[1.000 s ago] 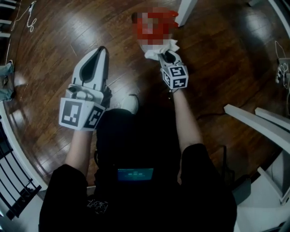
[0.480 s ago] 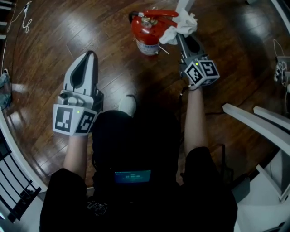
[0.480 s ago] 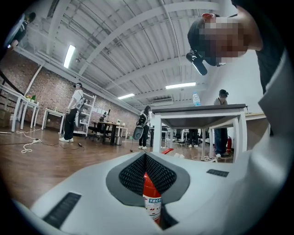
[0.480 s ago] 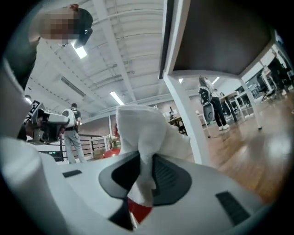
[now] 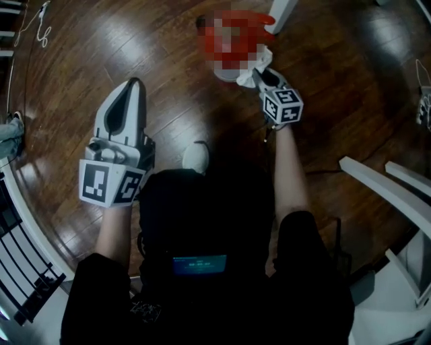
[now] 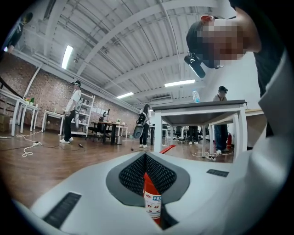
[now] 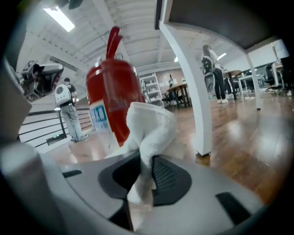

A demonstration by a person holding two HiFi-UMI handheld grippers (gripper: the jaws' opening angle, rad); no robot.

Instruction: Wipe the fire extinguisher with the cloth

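Note:
The red fire extinguisher [image 5: 232,40] stands upright on the dark wood floor ahead of me; in the right gripper view the fire extinguisher [image 7: 115,96] fills the left centre. My right gripper [image 5: 264,73] is shut on a white cloth [image 5: 258,67], which is pressed to the cylinder's near right side. The bunched cloth [image 7: 149,133] rises out of the right gripper [image 7: 142,176] and touches the red body. My left gripper [image 5: 130,87] hangs to the left, well apart from the cylinder, shut with nothing held. Through the left gripper [image 6: 145,158], a strip of the extinguisher [image 6: 151,197] shows.
A white table leg [image 5: 281,13] stands right behind the extinguisher, the same leg [image 7: 188,82] close on its right. A white frame [image 5: 384,175] crosses the right side. My shoe [image 5: 196,156] is below centre. A dark railing [image 5: 20,269] runs at the left. People stand far off.
My right gripper carried the cloth up along the extinguisher's right side by the handle, then back down to its near right side. The left gripper barely moved.

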